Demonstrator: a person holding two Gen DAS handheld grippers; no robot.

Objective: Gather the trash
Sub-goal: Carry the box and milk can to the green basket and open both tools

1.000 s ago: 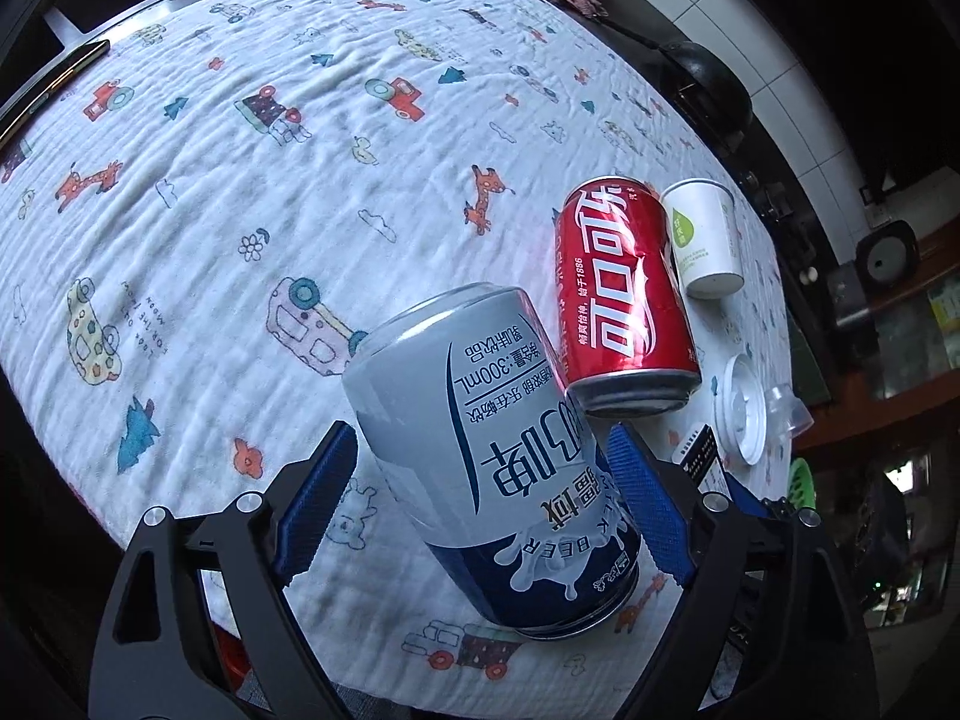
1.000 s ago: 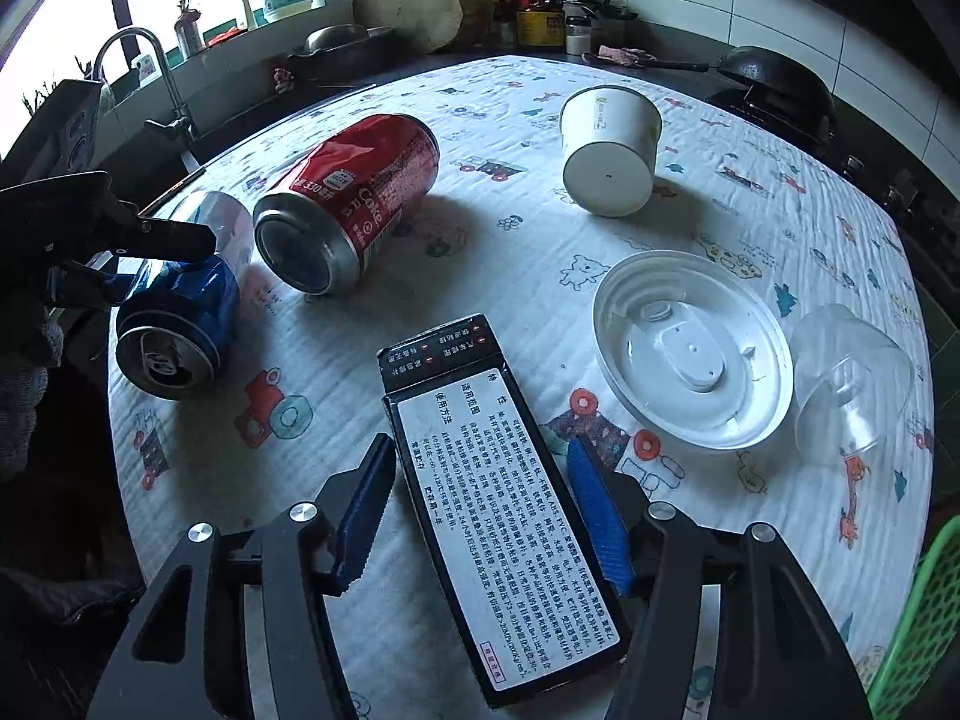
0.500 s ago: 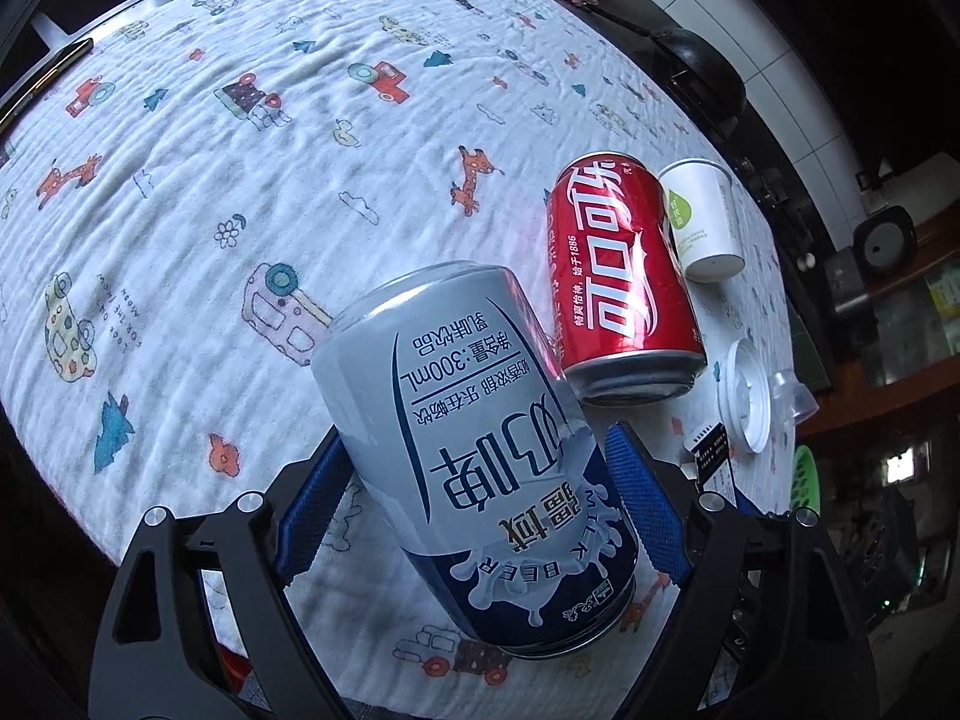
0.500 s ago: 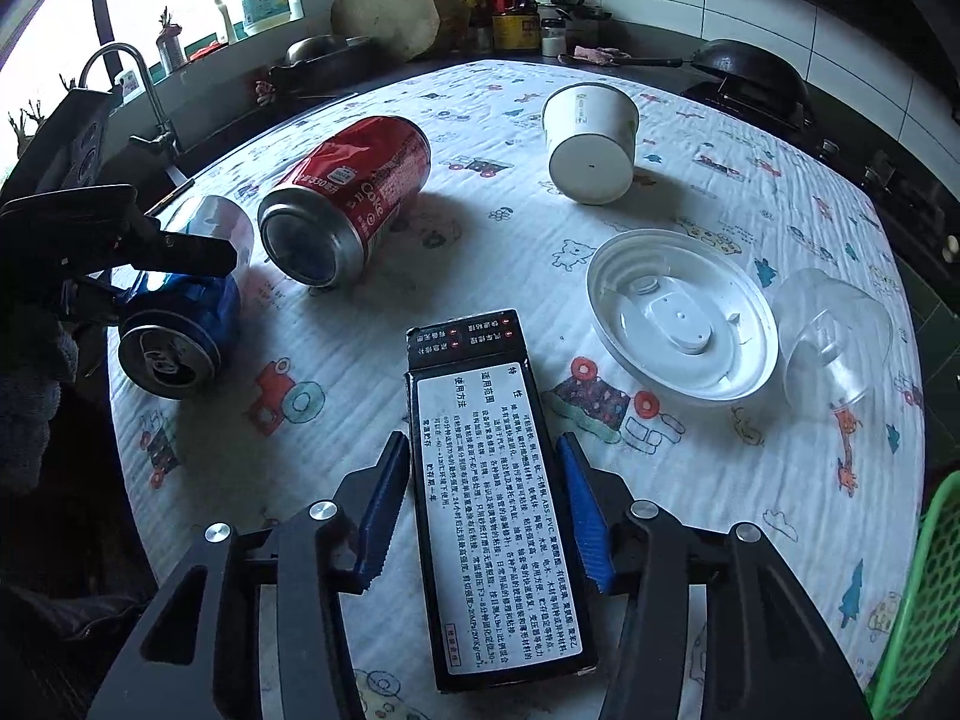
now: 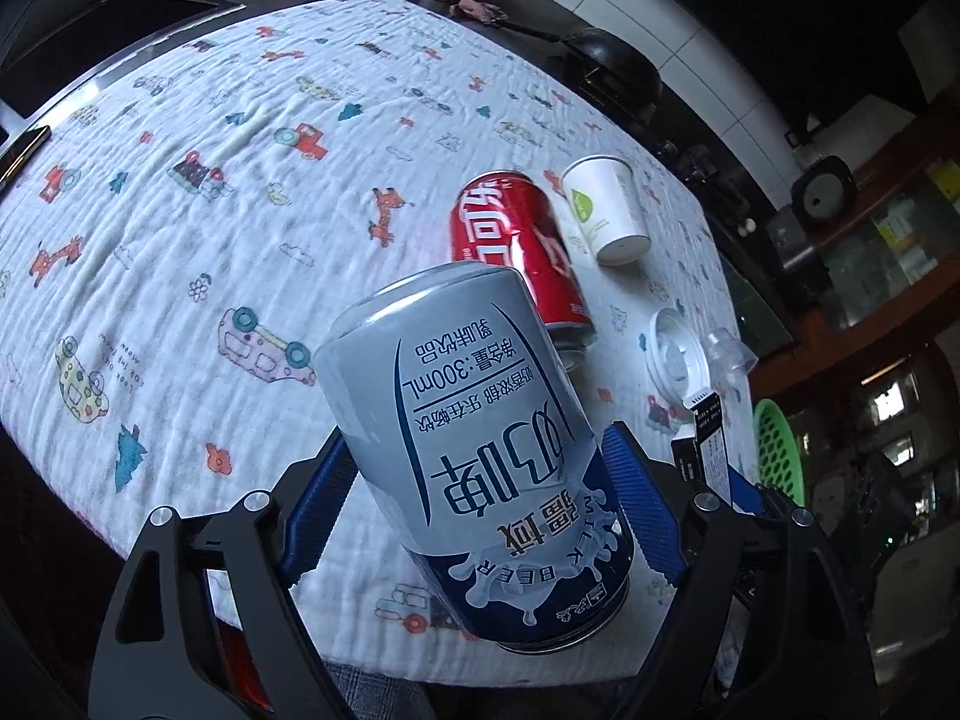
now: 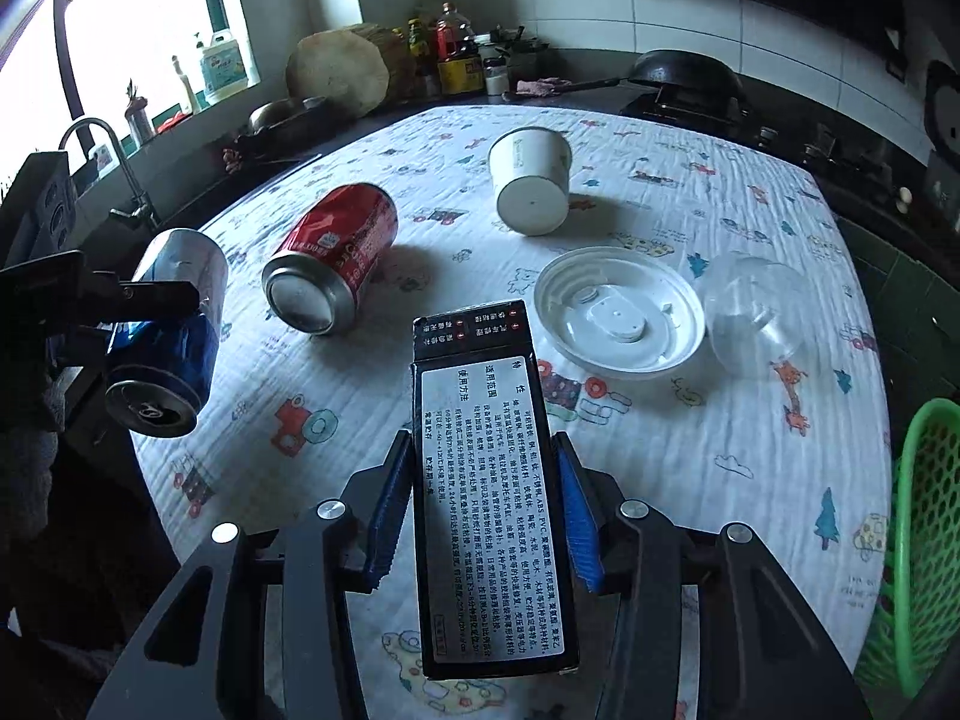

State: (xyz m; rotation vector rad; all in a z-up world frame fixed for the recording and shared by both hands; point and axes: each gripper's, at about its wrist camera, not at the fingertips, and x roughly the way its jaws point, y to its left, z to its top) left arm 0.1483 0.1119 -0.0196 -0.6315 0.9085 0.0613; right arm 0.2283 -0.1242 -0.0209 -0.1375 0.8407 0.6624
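Left wrist view shows the left gripper clamped on a grey-and-navy milk beer can, its blue fingers pressing both flanks near the base end so the can rides clear of the worktop, tilted with its top towards 11 o'clock. The label is upside down to the camera: "MILK BEER", "300mL" and large Chinese characters. Just beyond it, at 1 o'clock, a red Coca-Cola can lies on its side with Chinese script, and an upturned white paper cup stands close beside that.

Right wrist view has the right gripper grasping a black carton across its narrow width, held lengthwise and lifted, judging by its shadowless edge. Its white panel carries dense Chinese text; "ABS" and "PVC" are legible. A green mesh basket at 4 o'clock is probably the drop point. A white plastic lid and a clear dome cup remain on the cloth.
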